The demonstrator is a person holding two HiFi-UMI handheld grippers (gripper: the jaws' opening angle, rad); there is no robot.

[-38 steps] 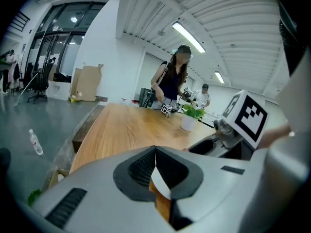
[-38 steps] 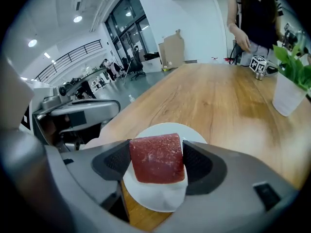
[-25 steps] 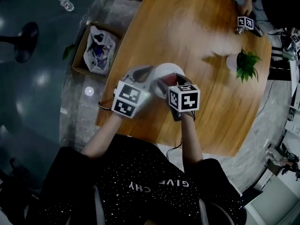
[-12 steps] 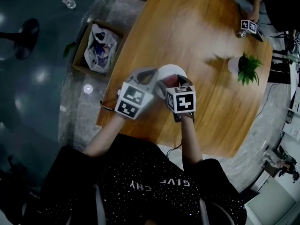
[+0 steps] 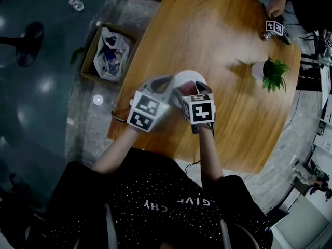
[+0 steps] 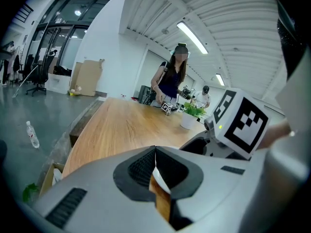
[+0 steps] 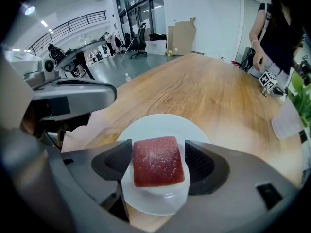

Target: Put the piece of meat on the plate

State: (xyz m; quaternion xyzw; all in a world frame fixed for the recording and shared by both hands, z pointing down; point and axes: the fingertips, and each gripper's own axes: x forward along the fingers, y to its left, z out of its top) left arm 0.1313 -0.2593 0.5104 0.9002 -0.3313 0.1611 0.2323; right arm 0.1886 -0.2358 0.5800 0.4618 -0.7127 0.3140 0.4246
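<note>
Right gripper view has it plainly: the red-brown, square-cut piece of meat (image 7: 158, 160) is pinched between the two dark pads of the right hand-held gripper (image 7: 158, 163). The jaws are closed in to the width of the slab, one pad on each side. Directly under it sits the round white plate (image 7: 160, 125), with the meat over the plate's near half. Whether its underside touches the plate, I can't tell.

Over to the left gripper view, which shows what the other doesn't. The left hand-held gripper (image 6: 156, 176) has its jaws pressed nearly together on a thin white sliver, the plate's rim, gripped at the edge.

Head view puts the two side by side, the left one on the plate's left edge and the right one coming in from the near side. All of this is close to the near edge of the rounded light-wood table (image 5: 218, 40).

Further out on the table stands a green potted plant (image 5: 270, 71) in a white pot, upright, well apart from the plate. At the far end a person (image 6: 171, 79) stands at the table.

Down on the grey floor (image 5: 41, 87), beside the table, an open brown cardboard box (image 5: 89, 56) holds a white plastic bag (image 5: 109, 48) stuffed with odds and ends. A clear plastic bottle (image 5: 74, 3) lies farther off.
</note>
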